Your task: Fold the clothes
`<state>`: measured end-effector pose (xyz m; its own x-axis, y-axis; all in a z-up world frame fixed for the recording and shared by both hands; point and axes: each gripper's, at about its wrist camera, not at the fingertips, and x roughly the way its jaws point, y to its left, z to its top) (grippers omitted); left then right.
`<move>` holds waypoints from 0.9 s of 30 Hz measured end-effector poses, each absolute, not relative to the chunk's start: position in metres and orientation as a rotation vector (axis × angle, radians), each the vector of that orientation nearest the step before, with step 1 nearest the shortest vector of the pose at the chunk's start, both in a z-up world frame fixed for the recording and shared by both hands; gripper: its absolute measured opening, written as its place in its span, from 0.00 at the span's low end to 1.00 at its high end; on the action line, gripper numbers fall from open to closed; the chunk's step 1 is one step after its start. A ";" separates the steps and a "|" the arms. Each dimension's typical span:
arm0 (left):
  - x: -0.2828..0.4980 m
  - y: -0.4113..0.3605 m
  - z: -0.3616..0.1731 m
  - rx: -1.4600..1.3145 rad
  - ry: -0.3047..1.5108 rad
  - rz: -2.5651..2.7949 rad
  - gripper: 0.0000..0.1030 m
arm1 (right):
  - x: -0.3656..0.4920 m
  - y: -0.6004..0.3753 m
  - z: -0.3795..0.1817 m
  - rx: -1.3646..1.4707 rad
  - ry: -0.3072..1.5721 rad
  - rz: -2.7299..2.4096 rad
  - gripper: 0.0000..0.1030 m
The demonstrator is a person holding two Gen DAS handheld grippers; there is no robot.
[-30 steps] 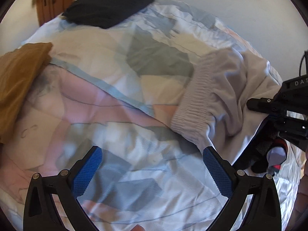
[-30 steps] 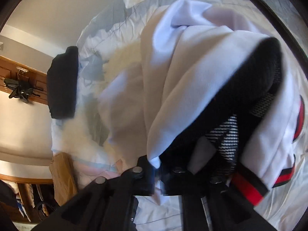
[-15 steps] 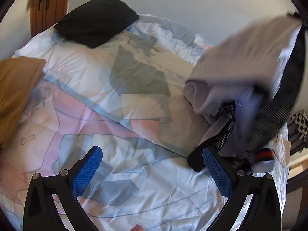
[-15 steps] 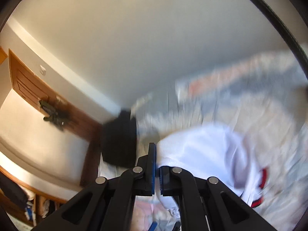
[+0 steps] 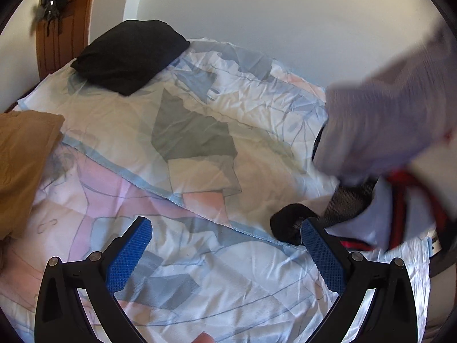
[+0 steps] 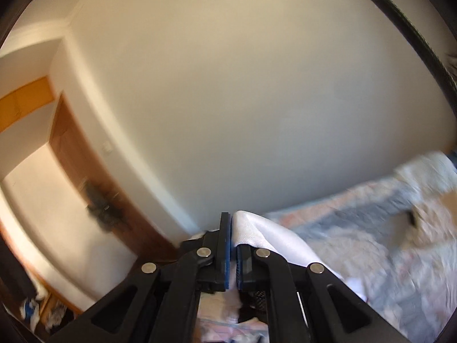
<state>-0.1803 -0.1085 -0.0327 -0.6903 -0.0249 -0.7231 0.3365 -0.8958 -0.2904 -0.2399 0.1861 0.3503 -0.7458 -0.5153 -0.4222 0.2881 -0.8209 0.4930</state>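
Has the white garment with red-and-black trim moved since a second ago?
Yes. The white garment with red-and-black trim has risen off the patterned bedsheet, hanging against the wall, clamped in the right gripper.

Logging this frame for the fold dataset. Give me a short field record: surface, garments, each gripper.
surface: bed with a patterned sheet
held garment: white jersey with red and black trim, hanging at the right, blurred
other garments: black one folded at the far end; tan one at the left edge
left gripper: open, nothing between the fingers
right gripper: shut on the white jersey
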 end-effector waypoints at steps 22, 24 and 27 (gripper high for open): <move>-0.173 -0.007 -0.029 1.079 0.010 -2.998 1.00 | -0.163 0.386 0.028 1.632 -0.050 -2.593 0.99; -0.170 0.005 -0.030 1.085 -0.060 -3.048 1.00 | -0.143 0.382 0.022 1.562 -0.111 -2.500 1.00; -0.162 0.025 -0.036 1.066 -0.226 -3.089 1.00 | -0.129 0.379 -0.012 1.578 -0.428 -2.314 1.00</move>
<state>-0.1622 0.0253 -0.0362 -0.7801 0.0810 -0.6203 -0.1705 -0.9816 0.0862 -0.1291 0.3794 -0.0124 -0.3475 -0.4119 -0.8424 0.0835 -0.9084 0.4098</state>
